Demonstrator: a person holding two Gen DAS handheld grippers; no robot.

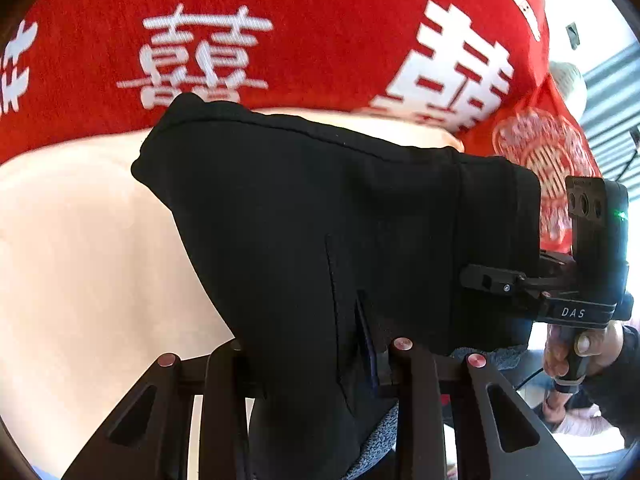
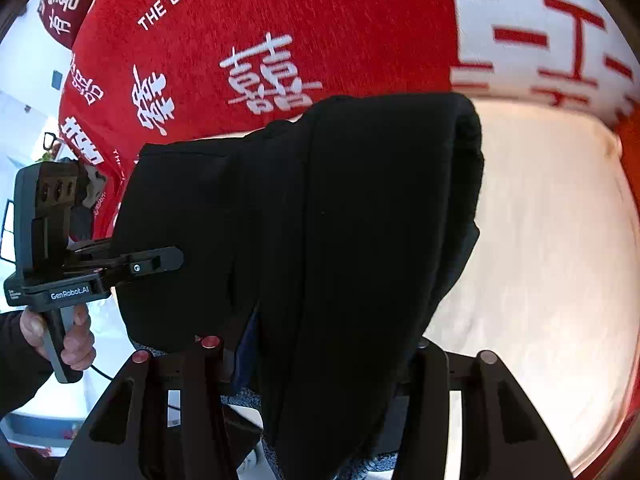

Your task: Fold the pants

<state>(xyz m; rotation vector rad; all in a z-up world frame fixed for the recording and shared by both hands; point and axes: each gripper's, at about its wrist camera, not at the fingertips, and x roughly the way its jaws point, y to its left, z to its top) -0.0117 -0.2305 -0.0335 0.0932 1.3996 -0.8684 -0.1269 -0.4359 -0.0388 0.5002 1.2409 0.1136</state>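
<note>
Black pants [image 1: 320,200] hang bunched in the air over the bed, held from both sides. My left gripper [image 1: 316,360] is shut on one edge of them, and the cloth fills the gap between its fingers. It shows again in the right wrist view as the left gripper [image 2: 176,258], biting the pants' left side. My right gripper [image 2: 316,350] is shut on a thick fold of the pants [image 2: 340,200]. In the left wrist view the right gripper [image 1: 472,276] clamps the cloth's right edge. A hand [image 1: 580,348] holds its handle.
Below the pants lies a white sheet [image 1: 80,260], also visible as the sheet [image 2: 540,240]. Behind it is a red blanket [image 1: 320,40] with white characters, the same blanket [image 2: 320,20]. Grey speckled fabric [image 1: 380,432] shows under the pants near my fingers.
</note>
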